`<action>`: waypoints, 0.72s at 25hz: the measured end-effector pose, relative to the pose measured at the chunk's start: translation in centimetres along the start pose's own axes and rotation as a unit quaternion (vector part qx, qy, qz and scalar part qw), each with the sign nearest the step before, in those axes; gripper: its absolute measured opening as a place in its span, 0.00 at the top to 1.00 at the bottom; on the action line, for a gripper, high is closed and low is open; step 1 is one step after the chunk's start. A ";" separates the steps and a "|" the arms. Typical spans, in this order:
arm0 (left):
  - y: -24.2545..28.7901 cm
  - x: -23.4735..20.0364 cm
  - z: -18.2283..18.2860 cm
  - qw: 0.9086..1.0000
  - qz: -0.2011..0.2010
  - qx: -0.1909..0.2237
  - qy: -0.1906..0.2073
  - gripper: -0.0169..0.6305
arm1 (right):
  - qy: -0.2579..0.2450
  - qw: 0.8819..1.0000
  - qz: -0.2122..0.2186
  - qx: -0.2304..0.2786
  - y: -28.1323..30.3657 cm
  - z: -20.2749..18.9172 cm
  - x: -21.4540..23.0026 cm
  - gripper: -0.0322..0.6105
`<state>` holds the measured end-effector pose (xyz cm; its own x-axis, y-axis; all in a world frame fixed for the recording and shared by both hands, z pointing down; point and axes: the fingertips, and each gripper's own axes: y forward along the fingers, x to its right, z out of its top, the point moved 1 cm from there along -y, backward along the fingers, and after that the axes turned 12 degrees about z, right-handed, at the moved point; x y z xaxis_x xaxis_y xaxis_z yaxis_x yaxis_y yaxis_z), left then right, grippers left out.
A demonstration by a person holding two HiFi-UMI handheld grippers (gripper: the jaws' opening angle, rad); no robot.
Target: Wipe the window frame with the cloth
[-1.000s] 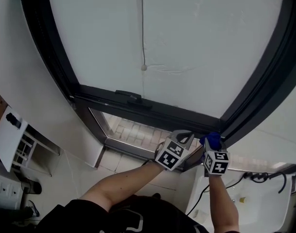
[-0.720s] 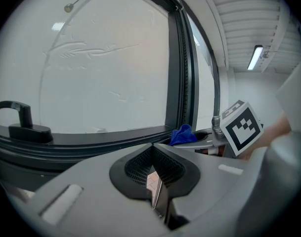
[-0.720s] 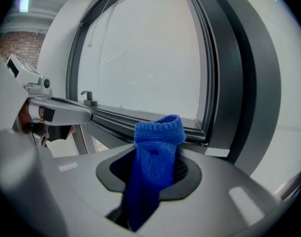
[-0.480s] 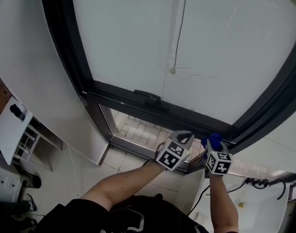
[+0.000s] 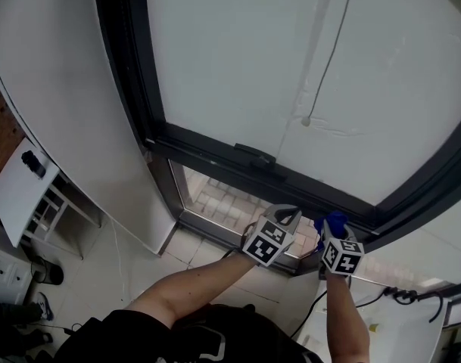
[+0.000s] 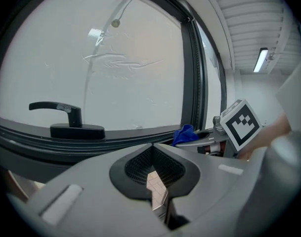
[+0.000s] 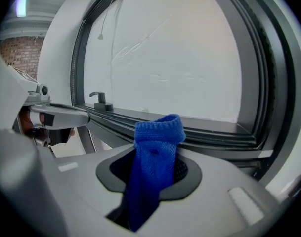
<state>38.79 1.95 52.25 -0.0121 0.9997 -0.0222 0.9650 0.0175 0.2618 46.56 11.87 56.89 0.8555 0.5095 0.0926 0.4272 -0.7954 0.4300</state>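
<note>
Barely shifted at window frame, right gripper fingers clamping blue cloth — left gripper fingers together, empty

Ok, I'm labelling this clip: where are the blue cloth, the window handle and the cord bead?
blue cloth [image 7: 155, 157], right gripper view, middle of its knitted fold.
window handle [image 6: 76, 131], left gripper view, its base.
cord bead [image 5: 306, 121], head view, its centre.

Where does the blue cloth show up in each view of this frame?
Head view: cloth lower right, beside the dark frame's bottom corner.
Left gripper view: cloth right of centre.
Right gripper view: cloth centre, held by the right gripper.
Shared landmark: black window handle.
</note>
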 end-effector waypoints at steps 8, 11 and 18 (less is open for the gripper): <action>-1.9 -3.6 -0.7 0.999 0.029 0.000 -0.013 0.99 | -0.006 0.999 0.033 -0.001 2.6 1.1 -3.6 0.77; -2.7 -5.2 -0.9 0.999 0.041 0.000 -0.017 0.99 | -0.007 0.999 0.042 -0.001 3.5 1.4 -4.9 0.77; -4.4 -8.3 -1.4 0.998 0.060 0.001 -0.021 0.99 | -0.012 0.998 0.068 -0.001 5.9 2.5 -8.2 0.77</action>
<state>34.27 -6.36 52.59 0.1151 0.9929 -0.0314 0.9595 -0.1029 0.2622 42.77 2.18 56.42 0.9121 0.3890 0.1292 0.3061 -0.8560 0.4166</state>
